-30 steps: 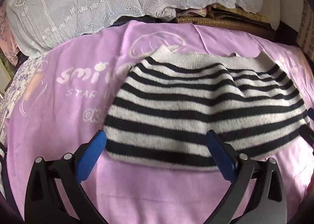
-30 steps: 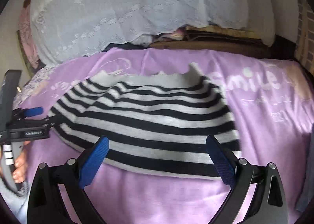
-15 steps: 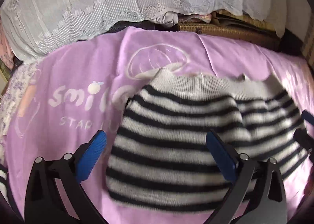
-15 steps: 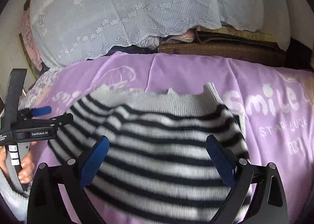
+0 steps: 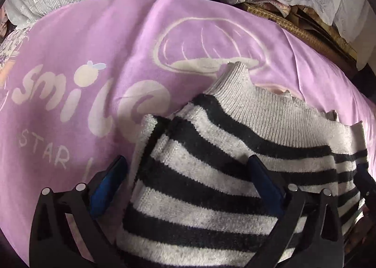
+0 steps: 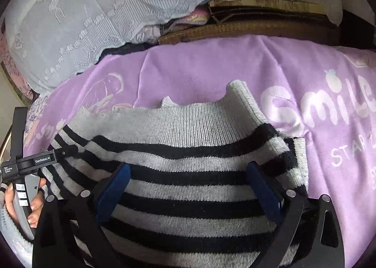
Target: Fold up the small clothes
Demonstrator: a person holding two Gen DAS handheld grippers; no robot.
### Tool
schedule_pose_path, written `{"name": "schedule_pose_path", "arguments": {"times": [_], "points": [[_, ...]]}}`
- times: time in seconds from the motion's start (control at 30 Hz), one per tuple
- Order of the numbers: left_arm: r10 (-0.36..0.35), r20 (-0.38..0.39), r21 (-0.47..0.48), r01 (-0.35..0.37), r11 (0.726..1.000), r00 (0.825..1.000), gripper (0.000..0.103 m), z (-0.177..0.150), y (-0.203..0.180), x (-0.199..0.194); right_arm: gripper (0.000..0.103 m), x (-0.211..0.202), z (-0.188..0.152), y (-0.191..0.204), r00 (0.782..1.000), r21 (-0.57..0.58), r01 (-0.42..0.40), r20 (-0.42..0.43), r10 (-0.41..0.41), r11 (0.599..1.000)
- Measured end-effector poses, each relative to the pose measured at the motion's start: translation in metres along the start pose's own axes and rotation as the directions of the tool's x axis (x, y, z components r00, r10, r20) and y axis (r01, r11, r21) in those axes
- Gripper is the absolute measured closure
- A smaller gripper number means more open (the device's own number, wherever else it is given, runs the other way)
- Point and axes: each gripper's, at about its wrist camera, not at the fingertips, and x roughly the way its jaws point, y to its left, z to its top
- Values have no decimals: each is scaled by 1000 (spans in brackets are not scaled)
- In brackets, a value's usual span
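Observation:
A small black-and-white striped knit sweater [image 5: 211, 174] lies folded on a purple blanket [image 5: 94, 56]; its grey ribbed hem faces away. It also shows in the right wrist view [image 6: 188, 150]. My left gripper [image 5: 188, 174] is open, its blue-padded jaws low over the sweater's left part. My right gripper [image 6: 188, 178] is open, low over the sweater's right part. The left gripper also shows in the right wrist view [image 6: 63, 150] at the sweater's left edge, held by a hand.
The purple blanket [image 6: 305, 80] carries white "smile" lettering. White lace fabric [image 6: 94, 21] is heaped behind it. A brown woven mat [image 6: 246, 28] and other cloth lie at the back.
Both grippers have moved forward and down onto the sweater, which now fills the lower part of both views. Both stay open.

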Motion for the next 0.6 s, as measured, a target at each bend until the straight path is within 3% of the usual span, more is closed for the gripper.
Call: {"name": "schedule_pose_path", "arguments": {"times": [0.27, 0.4, 0.6], "points": [[93, 137, 74, -104, 992, 986, 4, -43, 0, -52, 4, -41, -18, 24, 998, -90, 10, 55, -5, 996], [151, 141, 114, -168, 979, 978, 4, -58, -6, -47, 3, -35, -49, 31, 999, -128, 30, -12, -32, 991], [104, 123, 56, -111, 992, 987, 4, -59, 6, -41, 3, -31, -65, 31, 999, -150, 52, 2, -53, 987]]}}
